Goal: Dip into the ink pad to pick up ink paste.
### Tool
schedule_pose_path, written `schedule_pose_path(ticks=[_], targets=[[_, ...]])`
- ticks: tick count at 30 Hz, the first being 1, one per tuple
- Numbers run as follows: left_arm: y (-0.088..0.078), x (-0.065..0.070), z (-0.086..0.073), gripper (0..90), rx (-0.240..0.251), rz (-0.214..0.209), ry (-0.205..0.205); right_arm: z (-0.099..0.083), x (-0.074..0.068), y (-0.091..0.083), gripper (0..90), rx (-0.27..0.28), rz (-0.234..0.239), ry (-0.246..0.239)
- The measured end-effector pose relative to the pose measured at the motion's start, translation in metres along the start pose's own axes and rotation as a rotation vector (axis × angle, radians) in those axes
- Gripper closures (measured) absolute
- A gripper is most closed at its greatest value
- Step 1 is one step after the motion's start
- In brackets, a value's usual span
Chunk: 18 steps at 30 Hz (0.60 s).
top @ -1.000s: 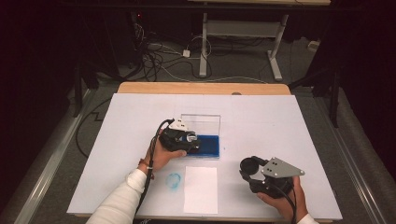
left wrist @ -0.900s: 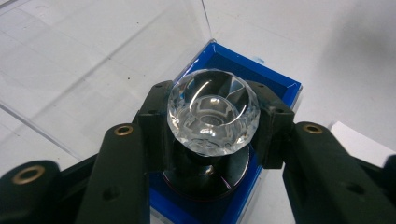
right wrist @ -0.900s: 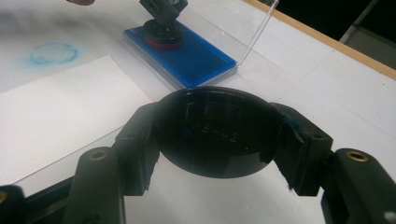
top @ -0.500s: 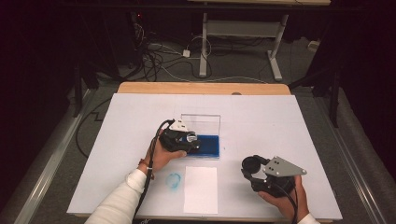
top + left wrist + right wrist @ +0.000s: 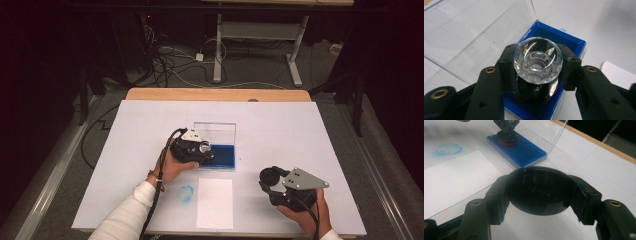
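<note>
Stamp [image 5: 537,62], crystal-topped, sits clamped in our left tool [image 5: 537,75], pressed on the blue ink pad [image 5: 222,156] mid-tabletop [image 5: 325,130]. Nearer lie white paper [image 5: 215,202] and a blue ring print [image 5: 186,194]; our right tool [image 5: 540,192] grips the black cap [image 5: 540,188], near right.

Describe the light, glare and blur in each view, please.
High view: the white table is bright, the room behind dark. Left gripper view: sharp, with glare on the clear stamp knob. Right gripper view: the black cap is dim, the ink pad behind slightly soft.
</note>
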<state>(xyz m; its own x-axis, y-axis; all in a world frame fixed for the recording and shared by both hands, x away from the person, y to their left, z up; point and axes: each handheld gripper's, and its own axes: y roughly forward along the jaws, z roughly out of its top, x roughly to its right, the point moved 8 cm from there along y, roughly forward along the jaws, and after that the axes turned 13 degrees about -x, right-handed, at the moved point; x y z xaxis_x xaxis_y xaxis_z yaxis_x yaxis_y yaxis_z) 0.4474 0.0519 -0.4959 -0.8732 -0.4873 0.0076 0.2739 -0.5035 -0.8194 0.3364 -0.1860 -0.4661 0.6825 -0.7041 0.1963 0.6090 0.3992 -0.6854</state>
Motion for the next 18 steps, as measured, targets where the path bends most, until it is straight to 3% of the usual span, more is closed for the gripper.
schedule_pose_path(ticks=[8,13,18], targets=[[-0.007,0.004,0.000,54.3,-0.007,0.012,0.021,0.000,-0.001,-0.002,38.2,0.002,0.001,-0.005],[-0.015,0.011,0.005,54.3,0.005,0.021,0.053,0.001,-0.001,-0.004,38.3,0.014,-0.004,-0.006],[-0.023,0.013,0.008,54.3,0.034,0.019,0.049,0.002,-0.002,-0.004,38.3,0.017,-0.009,-0.011]])
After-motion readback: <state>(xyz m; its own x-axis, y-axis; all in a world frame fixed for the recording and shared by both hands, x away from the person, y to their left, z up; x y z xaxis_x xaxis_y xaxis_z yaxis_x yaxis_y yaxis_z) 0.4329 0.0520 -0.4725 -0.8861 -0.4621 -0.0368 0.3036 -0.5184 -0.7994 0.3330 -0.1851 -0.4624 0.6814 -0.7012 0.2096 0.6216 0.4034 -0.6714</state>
